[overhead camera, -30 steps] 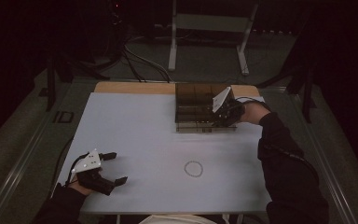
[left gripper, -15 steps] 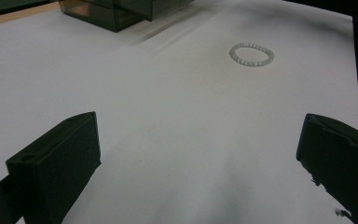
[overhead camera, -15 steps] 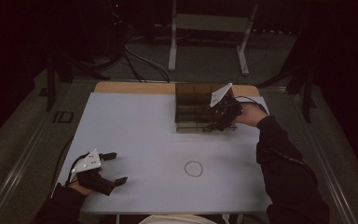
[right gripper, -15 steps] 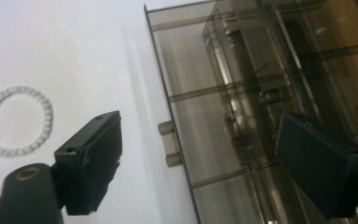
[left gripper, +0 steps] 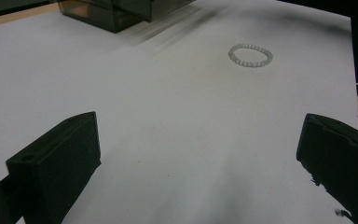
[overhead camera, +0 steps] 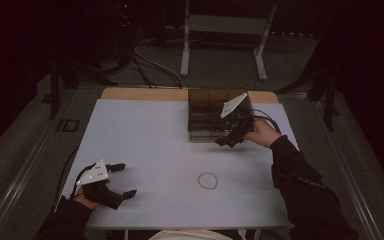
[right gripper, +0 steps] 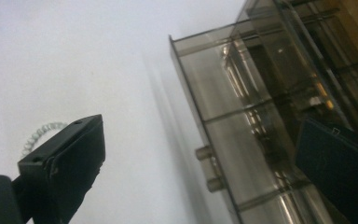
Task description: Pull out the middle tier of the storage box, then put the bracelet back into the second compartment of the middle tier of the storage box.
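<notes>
Our right claw (overhead camera: 225, 141) has just been opening and, with nothing between its jaws, backs off the pulled-out drawer (right gripper: 242, 154) of the smoky organizer (overhead camera: 212, 117), so the bracelet (overhead camera: 207, 180) lying nearer us than the organizer is next, while our left claw (overhead camera: 122, 180) rests open.

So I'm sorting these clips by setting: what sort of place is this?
Probably a lab or recording studio, not a home. A white table stands on a dark floor, cables trail behind it, and a metal stand sits beyond. On the table are only a drawer organizer and a bead bracelet.
</notes>
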Tool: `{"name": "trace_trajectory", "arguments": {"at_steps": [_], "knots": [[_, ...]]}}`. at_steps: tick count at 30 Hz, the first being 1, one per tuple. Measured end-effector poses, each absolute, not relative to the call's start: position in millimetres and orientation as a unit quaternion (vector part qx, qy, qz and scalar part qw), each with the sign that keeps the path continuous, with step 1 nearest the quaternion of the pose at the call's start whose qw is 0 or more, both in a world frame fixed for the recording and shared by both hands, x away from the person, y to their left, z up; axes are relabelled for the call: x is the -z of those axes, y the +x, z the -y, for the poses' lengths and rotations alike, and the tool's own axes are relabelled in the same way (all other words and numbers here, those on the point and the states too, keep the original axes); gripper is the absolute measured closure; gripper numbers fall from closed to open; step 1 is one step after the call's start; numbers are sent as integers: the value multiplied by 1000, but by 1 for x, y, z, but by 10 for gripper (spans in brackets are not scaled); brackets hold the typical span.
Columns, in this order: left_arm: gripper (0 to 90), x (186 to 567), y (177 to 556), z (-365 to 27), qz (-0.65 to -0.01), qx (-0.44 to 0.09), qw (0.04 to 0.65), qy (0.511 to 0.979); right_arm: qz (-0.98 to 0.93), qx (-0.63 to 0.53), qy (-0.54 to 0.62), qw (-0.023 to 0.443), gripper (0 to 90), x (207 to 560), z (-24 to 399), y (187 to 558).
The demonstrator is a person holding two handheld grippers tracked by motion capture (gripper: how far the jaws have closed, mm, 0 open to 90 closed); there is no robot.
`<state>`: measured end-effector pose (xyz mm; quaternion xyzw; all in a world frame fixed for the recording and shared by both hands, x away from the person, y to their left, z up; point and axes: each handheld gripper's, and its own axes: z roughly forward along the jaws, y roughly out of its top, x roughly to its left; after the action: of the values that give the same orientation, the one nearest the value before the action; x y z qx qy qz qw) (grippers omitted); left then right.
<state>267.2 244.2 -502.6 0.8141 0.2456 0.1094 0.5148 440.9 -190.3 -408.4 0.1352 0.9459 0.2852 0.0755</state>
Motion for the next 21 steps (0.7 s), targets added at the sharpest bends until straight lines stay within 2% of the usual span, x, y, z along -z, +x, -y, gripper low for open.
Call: {"name": "trace_trajectory", "arguments": {"at_steps": [21], "knots": [[10,502,266,-244,-245,-110,514,815,-927,-347,132,55,21,423,175,388]]}}
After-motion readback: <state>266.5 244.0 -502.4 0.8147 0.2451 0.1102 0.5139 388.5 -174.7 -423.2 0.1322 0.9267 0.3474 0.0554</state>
